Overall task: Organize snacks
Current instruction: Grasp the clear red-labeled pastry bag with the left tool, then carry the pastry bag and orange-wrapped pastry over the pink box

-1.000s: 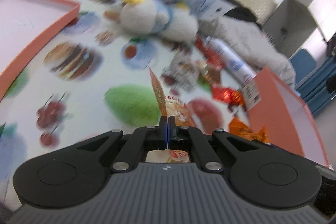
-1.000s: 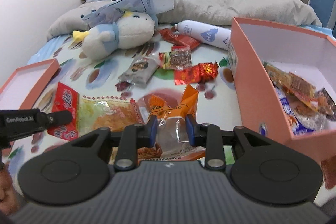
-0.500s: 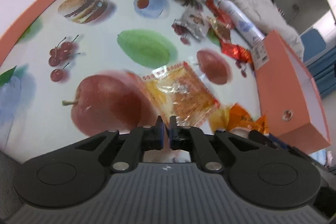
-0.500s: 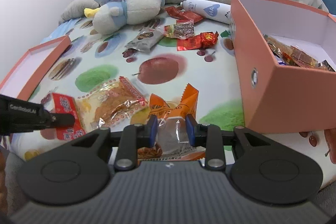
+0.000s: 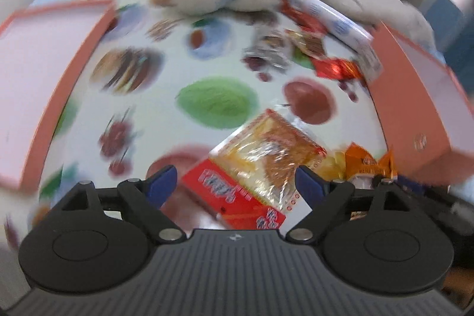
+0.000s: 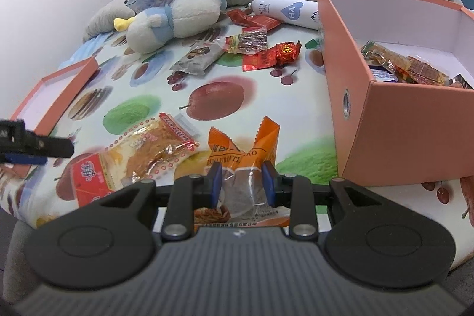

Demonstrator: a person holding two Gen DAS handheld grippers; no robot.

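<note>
My left gripper [image 5: 236, 185] is open and empty, its jaws wide apart just above a red and clear snack packet [image 5: 254, 168] that lies on the fruit-print sheet; the packet also shows in the right wrist view [image 6: 133, 159]. My right gripper [image 6: 241, 182] is shut on an orange snack bag [image 6: 243, 156], also seen in the left wrist view [image 5: 367, 165]. An orange box [image 6: 385, 120] with several snacks inside stands to the right. More wrapped snacks [image 6: 260, 55] lie further back.
An orange box lid [image 6: 56, 91] lies at the left. A plush duck [image 6: 171, 19], a white bottle [image 6: 284, 12] and grey bedding sit at the back. The bed's front edge runs just below the grippers.
My left gripper has opened and let go of the red and clear packet, which now lies flat on the sheet. My right gripper keeps hold of the orange bag, pulled slightly back.
</note>
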